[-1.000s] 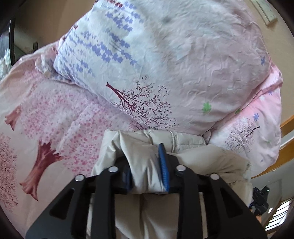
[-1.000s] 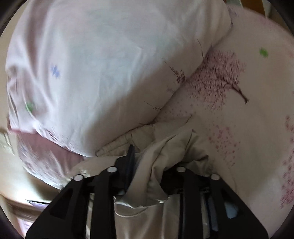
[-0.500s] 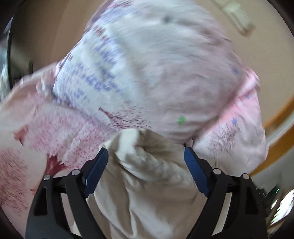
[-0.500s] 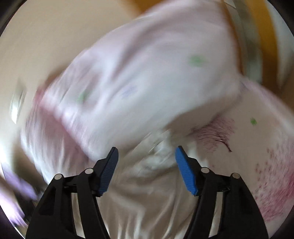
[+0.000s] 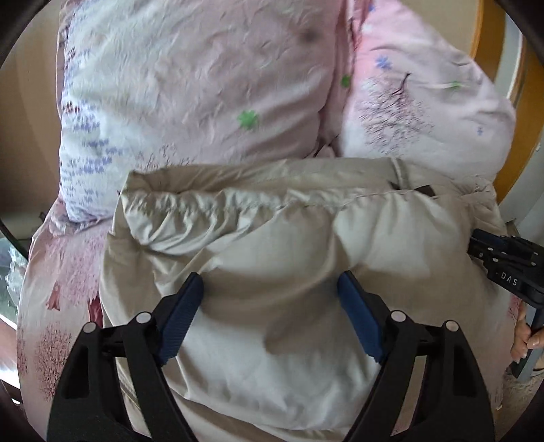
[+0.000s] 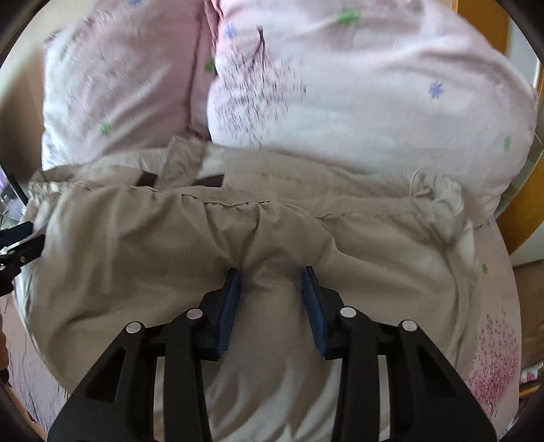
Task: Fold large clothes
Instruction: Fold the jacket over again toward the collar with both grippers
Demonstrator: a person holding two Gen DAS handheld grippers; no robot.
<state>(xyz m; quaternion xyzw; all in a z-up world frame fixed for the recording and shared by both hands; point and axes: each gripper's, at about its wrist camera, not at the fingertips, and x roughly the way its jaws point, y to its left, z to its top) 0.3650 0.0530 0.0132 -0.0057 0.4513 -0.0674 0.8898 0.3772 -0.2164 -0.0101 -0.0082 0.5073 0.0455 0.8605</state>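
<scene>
Lying btwn L claw [image 5: 270,295]: jacket [image 5: 292,244]

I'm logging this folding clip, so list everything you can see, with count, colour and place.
Padded jacket: one, beige, folded on the bed, against the pillows.
Pillows: two, pink-white floral, side by side behind the jacket.
Bedsheet: one, pink tree print, under the jacket.
Wooden frame: orange-brown, far right behind the pillows.
Left tool: black, blue pads, open over the jacket.
Right tool: black, blue pads, open, fingertips at a jacket fold.
Hand: one, on the right tool's handle.
</scene>
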